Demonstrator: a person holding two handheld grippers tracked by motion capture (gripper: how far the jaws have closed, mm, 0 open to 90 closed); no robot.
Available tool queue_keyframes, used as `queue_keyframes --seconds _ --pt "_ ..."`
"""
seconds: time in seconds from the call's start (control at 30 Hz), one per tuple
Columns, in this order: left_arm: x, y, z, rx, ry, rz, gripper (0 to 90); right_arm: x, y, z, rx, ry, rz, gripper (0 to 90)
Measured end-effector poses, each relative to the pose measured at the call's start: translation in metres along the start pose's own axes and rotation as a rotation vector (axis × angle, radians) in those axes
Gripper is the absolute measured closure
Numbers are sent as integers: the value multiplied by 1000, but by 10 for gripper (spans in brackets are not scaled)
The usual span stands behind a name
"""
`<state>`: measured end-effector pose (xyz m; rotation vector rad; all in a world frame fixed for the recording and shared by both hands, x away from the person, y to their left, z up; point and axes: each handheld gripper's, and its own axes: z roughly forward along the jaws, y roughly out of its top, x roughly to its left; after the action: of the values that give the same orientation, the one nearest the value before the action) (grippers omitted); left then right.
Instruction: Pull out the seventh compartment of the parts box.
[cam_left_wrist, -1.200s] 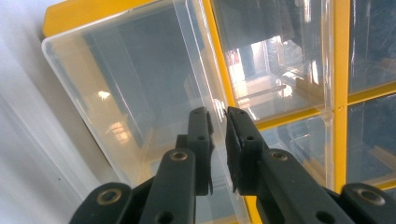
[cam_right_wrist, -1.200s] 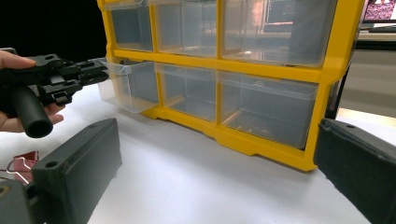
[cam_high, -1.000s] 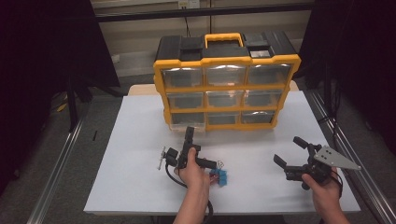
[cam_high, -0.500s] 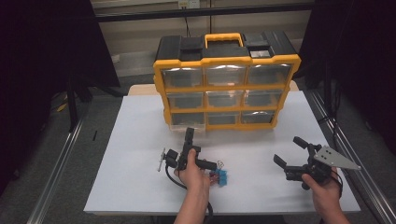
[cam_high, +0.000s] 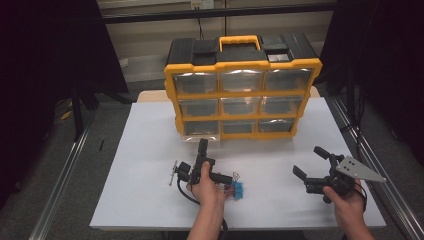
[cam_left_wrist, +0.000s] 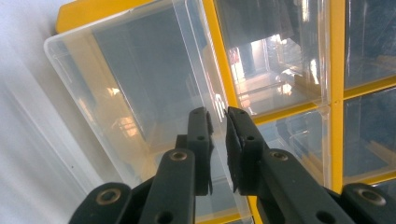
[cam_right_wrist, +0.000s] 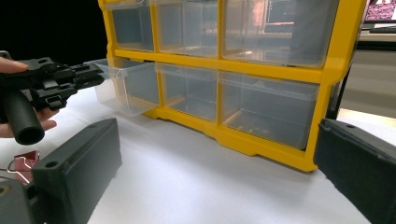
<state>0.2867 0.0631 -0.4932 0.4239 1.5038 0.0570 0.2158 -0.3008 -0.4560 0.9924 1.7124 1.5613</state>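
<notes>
A yellow and black drawer organiser (cam_high: 243, 63) stands at the back of the white table (cam_high: 145, 150). Its clear bottom-left drawer (cam_high: 201, 129) is pulled out a little way. My left gripper (cam_high: 202, 143) reaches forward to that drawer. In the left gripper view its jaws (cam_left_wrist: 217, 115) are shut on the thin front wall of the drawer (cam_left_wrist: 130, 84). From the right gripper view, the left gripper (cam_right_wrist: 95, 74) meets the front rim of the drawer (cam_right_wrist: 126, 88). My right gripper (cam_high: 309, 161) hovers at the front right, open with nothing between its jaws (cam_right_wrist: 217, 140).
Small blue and red binder clips (cam_high: 235, 190) lie on the table just right of the left hand, and a red clip (cam_right_wrist: 21, 163) lies below that hand. The organiser's other drawers (cam_high: 239, 106) are pushed in. Metal rails (cam_high: 65, 170) run along both table sides.
</notes>
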Motion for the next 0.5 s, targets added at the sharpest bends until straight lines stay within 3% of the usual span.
queue_keyframes --seconds 0.1,0.23,0.27,0.3,0.5 --pt "0 0 0 -1 0 0 804 0 0 0 -1 0 0 3" --pt "-2 1 0 -22 -7 -33 803 0 0 0 -3 -1 0 3" --pt "-2 1 0 -23 3 -32 802 0 0 0 -3 -1 0 3" --pt "0 1 -1 -7 5 -3 802 0 0 0 -2 -1 0 3" --pt "0 2 -3 -2 -1 5 801 0 0 0 -3 -1 -1 3"
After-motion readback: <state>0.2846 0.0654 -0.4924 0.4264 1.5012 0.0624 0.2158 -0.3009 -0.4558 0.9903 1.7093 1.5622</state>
